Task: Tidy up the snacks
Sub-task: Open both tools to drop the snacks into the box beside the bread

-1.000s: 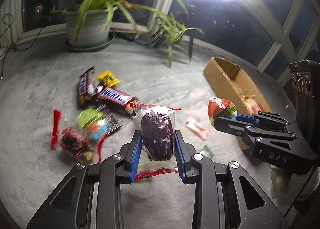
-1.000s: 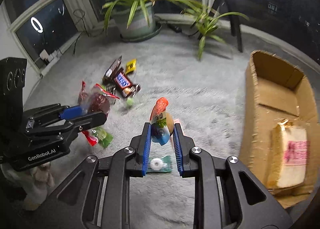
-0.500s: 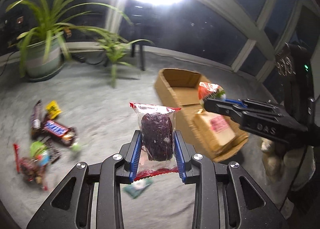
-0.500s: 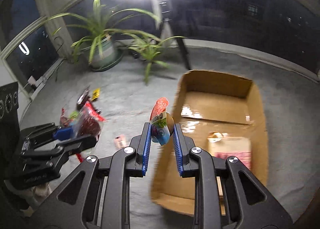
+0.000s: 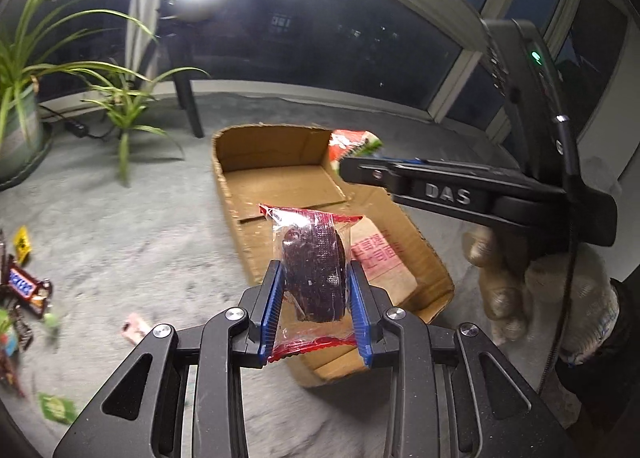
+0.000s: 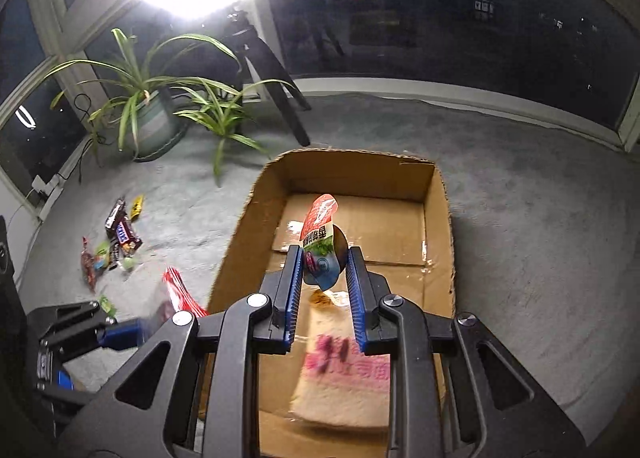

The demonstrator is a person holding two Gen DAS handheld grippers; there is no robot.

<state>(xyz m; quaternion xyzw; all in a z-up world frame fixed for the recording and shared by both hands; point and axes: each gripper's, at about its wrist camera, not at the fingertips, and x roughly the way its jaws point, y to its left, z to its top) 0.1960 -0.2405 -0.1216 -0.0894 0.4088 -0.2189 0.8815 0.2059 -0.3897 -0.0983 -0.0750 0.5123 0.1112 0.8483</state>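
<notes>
My left gripper [image 5: 315, 290] is shut on a clear packet with red ends holding a dark round snack [image 5: 314, 278], hovering over the near left wall of an open cardboard box [image 5: 280, 162]. My right gripper [image 6: 322, 266] is shut on a small red, green and blue snack packet [image 6: 320, 234] above the inside of the box [image 6: 356, 170]. A wrapped slice of bread [image 6: 340, 390] lies in the near end of the box. The right gripper [image 5: 440, 186] also shows in the left wrist view, above the box's right side. The left gripper [image 6: 92, 334] shows at lower left in the right wrist view.
A pile of loose snacks [image 6: 116, 242] lies on the grey carpet left of the box, among them a Snickers bar [image 5: 22, 284]. Potted plants [image 6: 148, 114] and a tripod leg [image 6: 288, 110] stand by the windows at the back. A gloved hand [image 5: 540, 290] holds the right gripper.
Both grippers have swung from above the snack pile to the box, each keeping its packet. The box now fills the middle of both views and the pile has slid to the left.
</notes>
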